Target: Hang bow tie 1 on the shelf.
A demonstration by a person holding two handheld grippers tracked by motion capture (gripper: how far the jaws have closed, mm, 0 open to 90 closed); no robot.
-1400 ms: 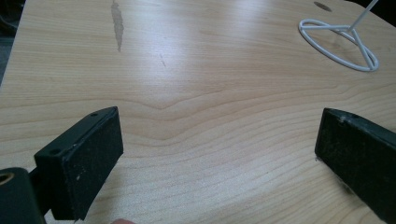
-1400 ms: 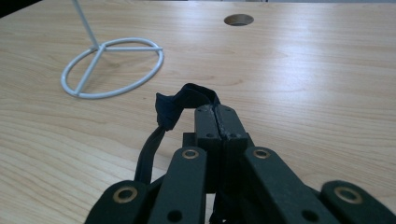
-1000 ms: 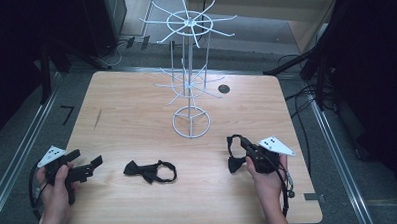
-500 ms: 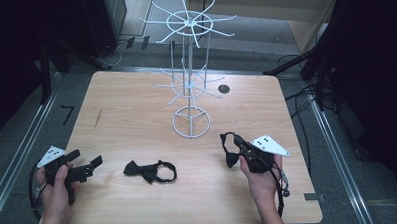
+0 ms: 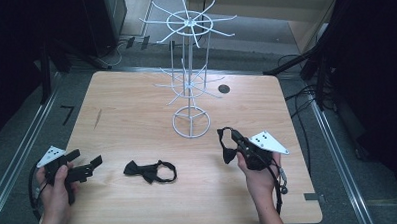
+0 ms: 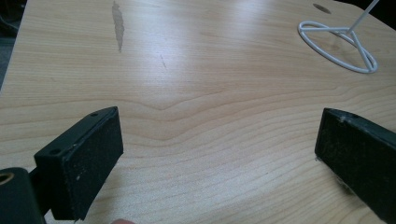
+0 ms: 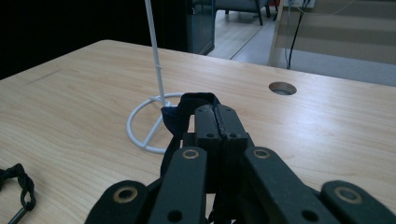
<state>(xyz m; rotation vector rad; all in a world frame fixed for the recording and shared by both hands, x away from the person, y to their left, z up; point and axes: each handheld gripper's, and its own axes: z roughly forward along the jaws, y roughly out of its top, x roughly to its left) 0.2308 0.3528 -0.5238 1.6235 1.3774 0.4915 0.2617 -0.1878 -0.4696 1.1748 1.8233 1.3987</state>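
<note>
Right gripper (image 5: pixel 226 139): in your right hand, over the table's near right part; jaws pressed together on a bow tie's strap.
Held bow tie (image 5: pixel 228 150): dark; it hangs from the jaw tips, its bow below them and its strap looped over them, lifted clear of the table, just in front of the rack's base ring. In the right gripper view it (image 7: pixel 180 115) drapes over the closed tips.
Left gripper (image 5: pixel 86 165): in your left hand at the near left edge; jaws spread wide with nothing between them, bare wood beneath.
Second bow tie (image 5: pixel 149 171): dark; flat on the table between your two grippers, strap curled to its right, touching neither.
Rack (image 5: pixel 189 87): white wire stand, upright mid-table, two tiers of bare arms.
Table (image 5: pixel 136 109): light wood, a round hole near its far right.
</note>
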